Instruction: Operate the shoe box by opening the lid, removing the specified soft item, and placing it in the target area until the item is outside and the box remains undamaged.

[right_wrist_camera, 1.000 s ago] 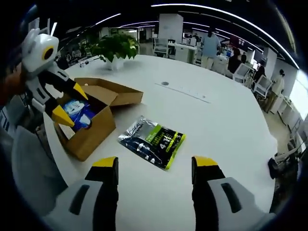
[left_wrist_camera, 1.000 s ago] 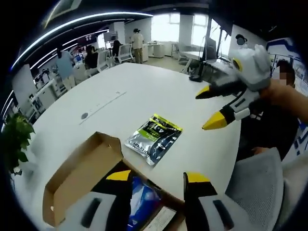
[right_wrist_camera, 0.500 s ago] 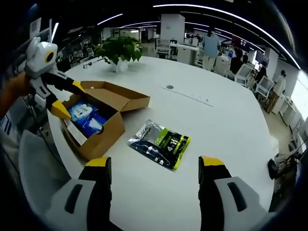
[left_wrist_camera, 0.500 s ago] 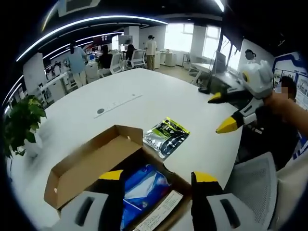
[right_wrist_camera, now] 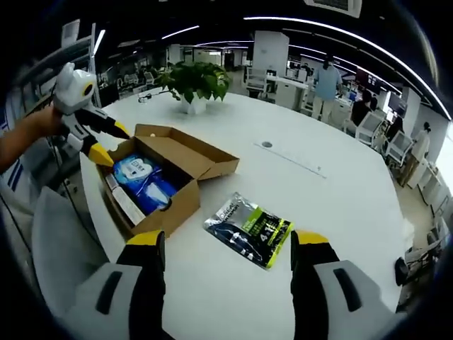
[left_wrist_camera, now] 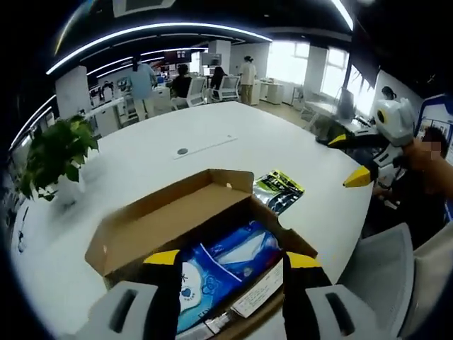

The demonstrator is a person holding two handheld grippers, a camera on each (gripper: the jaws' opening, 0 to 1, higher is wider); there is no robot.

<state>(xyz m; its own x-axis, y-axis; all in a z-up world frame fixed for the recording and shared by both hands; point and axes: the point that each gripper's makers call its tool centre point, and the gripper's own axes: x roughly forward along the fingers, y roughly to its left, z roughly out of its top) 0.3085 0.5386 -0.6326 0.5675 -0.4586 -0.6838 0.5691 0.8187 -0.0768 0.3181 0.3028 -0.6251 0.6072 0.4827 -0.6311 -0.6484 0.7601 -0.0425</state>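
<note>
while its yellow-tipped jaws stood spread with nothing between them, the left gripper (left_wrist_camera: 226, 261) hung just above the near edge of the open shoe box (left_wrist_camera: 134, 234), and in the left gripper view a blue soft pack (left_wrist_camera: 219, 265) lay inside the box beside a white printed slip (left_wrist_camera: 258, 294). the box lid (left_wrist_camera: 177, 212) was folded back flat on the far side. beyond the box, near its far corner but apart from it, a black and lime-green pouch (left_wrist_camera: 278, 190) lay flat on the white table (left_wrist_camera: 141, 156). the right gripper (right_wrist_camera: 228, 248) was held over the table with its jaws likewise wide apart and empty; in the right gripper view the pouch (right_wrist_camera: 249, 231) lay just beyond and between its tips, outside the box (right_wrist_camera: 170, 205), which sat to the left near the table's edge with the blue pack (right_wrist_camera: 145, 180) in it. the left gripper (right_wrist_camera: 106, 142) showed there at the box's far left end, and the right gripper (left_wrist_camera: 350, 159) showed in the left gripper view at the right, held off past the table edge. a potted plant (right_wrist_camera: 195, 81) stood farther back on the table, and people stood at desks in the office behind.
</note>
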